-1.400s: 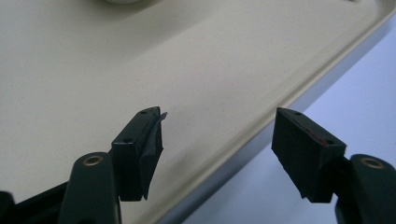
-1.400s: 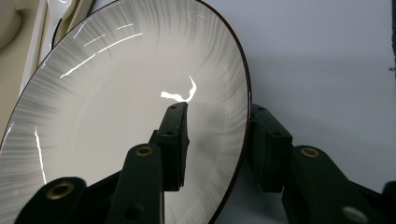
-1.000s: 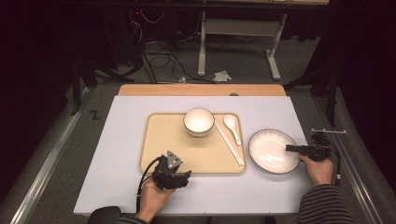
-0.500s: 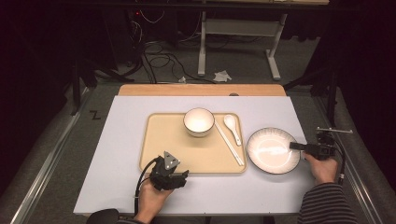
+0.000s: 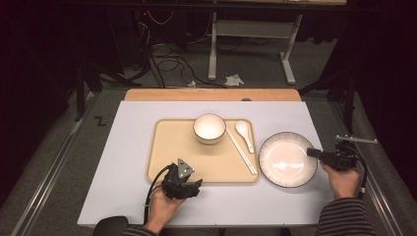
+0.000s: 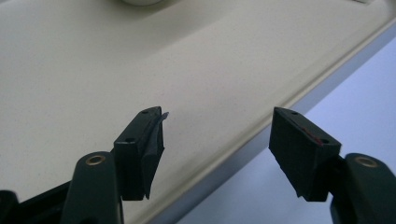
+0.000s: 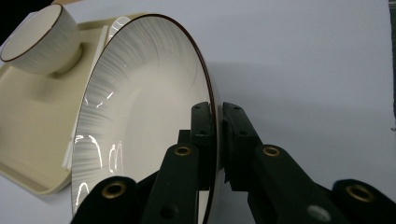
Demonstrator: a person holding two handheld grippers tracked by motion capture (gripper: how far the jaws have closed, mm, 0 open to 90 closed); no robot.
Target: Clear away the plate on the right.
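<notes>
Holding bowl (image 5: 209, 128) and spoon (image 5: 244, 133), tray (image 5: 169, 147), plate (image 5: 287, 159) alongside

The right gripper (image 7: 216, 140) has just been closing and now pinches the plate (image 7: 140, 107) by its dark rim; the pads press both faces. The bowl (image 7: 39, 39) sits on the tray (image 7: 32, 140) beyond the plate.

A round white plate (image 5: 287, 159) with a thin dark rim lies on the tabletop (image 5: 123, 162), just right of the beige tray (image 5: 169, 152).
</notes>
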